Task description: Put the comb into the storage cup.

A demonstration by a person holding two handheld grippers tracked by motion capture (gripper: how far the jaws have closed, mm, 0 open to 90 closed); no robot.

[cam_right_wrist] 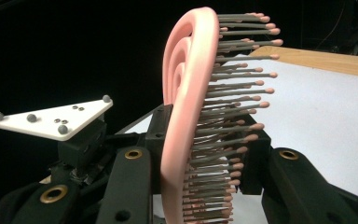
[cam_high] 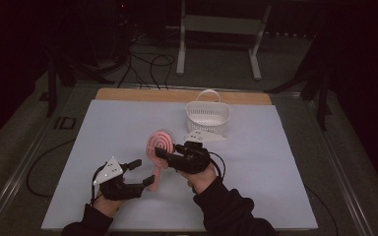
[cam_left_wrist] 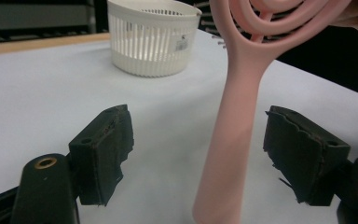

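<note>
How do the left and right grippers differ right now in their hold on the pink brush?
The right gripper is shut on the pink brush at its head, jaws pressing frame and bristles. The left gripper is open, its jaws apart either side of the handle without pressing it. The right sits higher, the left low near the table. Both are black.

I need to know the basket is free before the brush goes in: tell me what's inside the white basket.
The white slatted basket looks empty: light passes through its far wall in the left gripper view. Its floor is hidden by the near wall, so something flat could lie there unseen. The pink hairbrush is outside it.
</note>
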